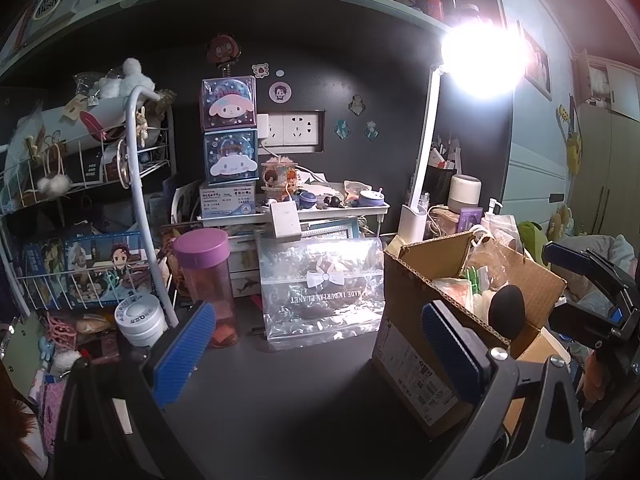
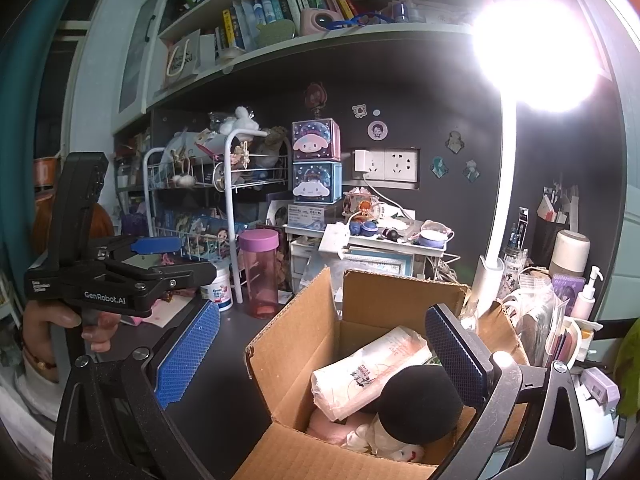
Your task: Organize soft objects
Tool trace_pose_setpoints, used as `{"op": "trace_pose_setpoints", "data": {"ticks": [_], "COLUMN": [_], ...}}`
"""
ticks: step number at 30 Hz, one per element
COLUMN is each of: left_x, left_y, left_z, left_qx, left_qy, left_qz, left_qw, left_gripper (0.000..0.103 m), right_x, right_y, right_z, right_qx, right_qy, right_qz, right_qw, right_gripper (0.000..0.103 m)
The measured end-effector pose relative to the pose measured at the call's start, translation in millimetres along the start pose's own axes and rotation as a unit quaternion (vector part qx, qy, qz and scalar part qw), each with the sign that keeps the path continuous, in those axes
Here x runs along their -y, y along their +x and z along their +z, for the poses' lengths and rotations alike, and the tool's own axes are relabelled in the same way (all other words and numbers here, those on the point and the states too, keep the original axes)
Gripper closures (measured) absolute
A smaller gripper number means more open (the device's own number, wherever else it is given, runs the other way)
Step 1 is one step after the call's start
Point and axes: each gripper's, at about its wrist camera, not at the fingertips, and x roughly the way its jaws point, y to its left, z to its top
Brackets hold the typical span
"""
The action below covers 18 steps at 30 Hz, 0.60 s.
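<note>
Several soft things are already gathered in the open cardboard box (image 2: 304, 364), which stands on the dark table (image 2: 224, 384) toward its right side: a black rounded sponge (image 2: 420, 408), a white wrapped soft pack (image 2: 368, 372), and pale pink and cream fabric (image 2: 360, 434) underneath. The right tool (image 2: 320, 354) is held directly above the box with its blue pads wide apart and nothing between them. The left tool (image 1: 320, 354) is likewise spread and empty, held over bare table just left of the box, facing a clear zip bag (image 1: 322, 288) propped near the back edge beside a pink bottle (image 1: 208, 284).

The task is judged well along, with another item to be fetched or the contents to be settled. If the zip bag is taken next, it should be pinched at its upper edge, since the slick film could slip and the bottle beside it could be knocked. Any item added should be lowered well inside the flaps and released only once it rests on the pile, so the light box is not pushed along the table.
</note>
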Motion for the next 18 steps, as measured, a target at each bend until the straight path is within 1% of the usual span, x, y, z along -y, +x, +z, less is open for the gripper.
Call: {"op": "trace_pose_setpoints", "data": {"ticks": [18], "left_x": [-3.2], "left_y": [1.8], "left_z": [-0.9], "left_qx": [0.000], "left_qy": [-0.002], "left_qz": [0.003], "left_qw": [1.0000], "left_gripper": [0.001], "right_x": [-4.4], "right_y": [0.4], "right_z": [-0.6], "right_qx": [0.000], "right_qy": [0.004], "right_qz": [-0.004], "right_qw": [1.000], "right_gripper": [0.000]}}
